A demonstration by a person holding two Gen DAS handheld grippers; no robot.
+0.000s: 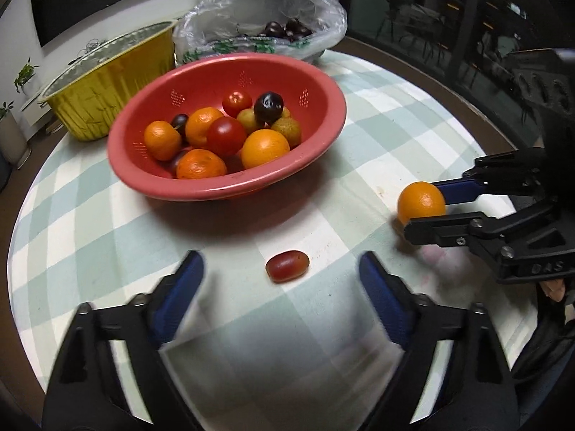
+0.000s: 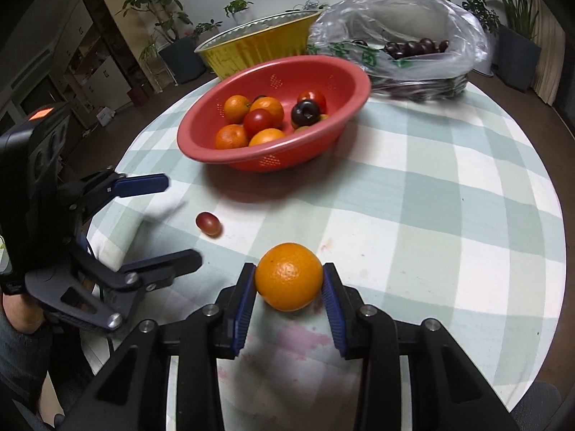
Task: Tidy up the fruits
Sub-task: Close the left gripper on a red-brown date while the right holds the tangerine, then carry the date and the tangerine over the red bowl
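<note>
While right gripper clamps orange, left gripper gapes around grape tomato.

I see a round table under a green-and-white checked cloth. A red colander bowl of fruit stands on it. Behind the bowl sit a yellow foil tray and a clear plastic bag of dark fruit. Before the bowl lie a small red tomato and an orange.

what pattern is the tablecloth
The tablecloth is a pale green and white check, clearest in the right wrist view.
</note>
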